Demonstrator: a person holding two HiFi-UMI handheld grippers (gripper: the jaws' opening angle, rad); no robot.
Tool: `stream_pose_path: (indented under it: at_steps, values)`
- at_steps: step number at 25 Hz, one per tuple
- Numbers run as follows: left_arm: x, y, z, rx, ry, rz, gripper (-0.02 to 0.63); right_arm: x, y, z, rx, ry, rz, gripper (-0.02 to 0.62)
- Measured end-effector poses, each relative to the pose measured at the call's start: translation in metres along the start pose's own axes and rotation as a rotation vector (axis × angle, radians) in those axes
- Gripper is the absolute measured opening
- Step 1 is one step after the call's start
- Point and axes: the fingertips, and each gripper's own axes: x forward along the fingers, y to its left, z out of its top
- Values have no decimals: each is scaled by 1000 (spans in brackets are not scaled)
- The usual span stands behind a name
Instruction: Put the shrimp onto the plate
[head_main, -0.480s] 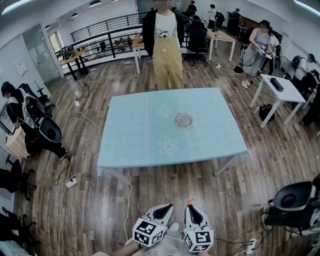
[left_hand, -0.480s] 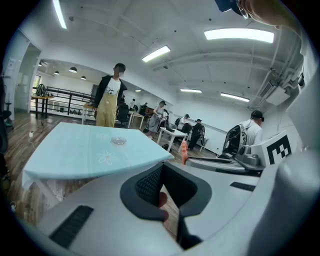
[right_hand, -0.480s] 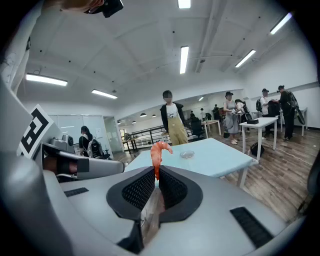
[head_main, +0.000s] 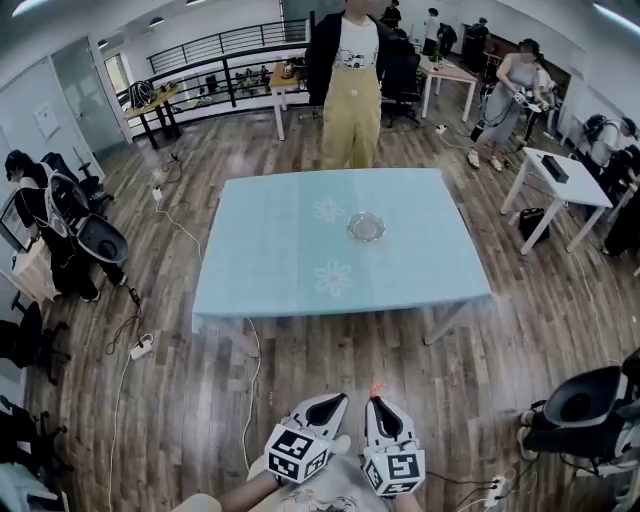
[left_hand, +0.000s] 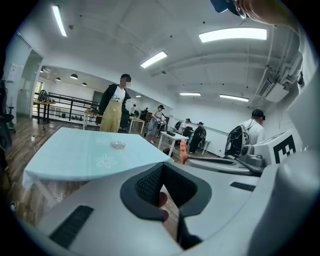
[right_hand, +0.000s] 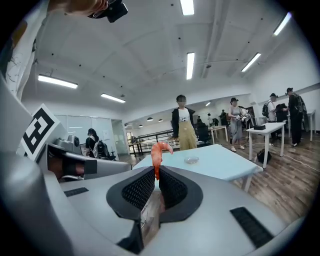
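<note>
The right gripper (head_main: 378, 402) has its jaws clamped on the shrimp (right_hand: 159, 151) — well short of the near edge of the bench (head_main: 270, 260) (open floor (head_main: 340, 350) between). The left gripper (head_main: 338, 400) has its jaws together, empty. The plate (head_main: 366, 226) sits clear of every edge.

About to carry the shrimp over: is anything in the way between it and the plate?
Nothing visible. The right gripper is shut on the shrimp; between it and the plate lie only wooden floor and the bare blue top of the table. A person stands beyond the far edge.
</note>
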Motion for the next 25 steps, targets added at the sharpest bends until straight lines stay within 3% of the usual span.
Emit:
stream_pose_path:
  at_steps: [9, 15, 25]
  values:
    - [3, -4, -2, 8, 27, 3, 8, 1, -2, 7, 57, -46, 48, 46]
    - [16, -8, 1, 40, 43, -30, 8, 1, -24, 5, 100, -55, -1, 46]
    - [64, 14, 3, -25, 83, -103, 8, 37, -55, 11, 96, -23, -82, 46]
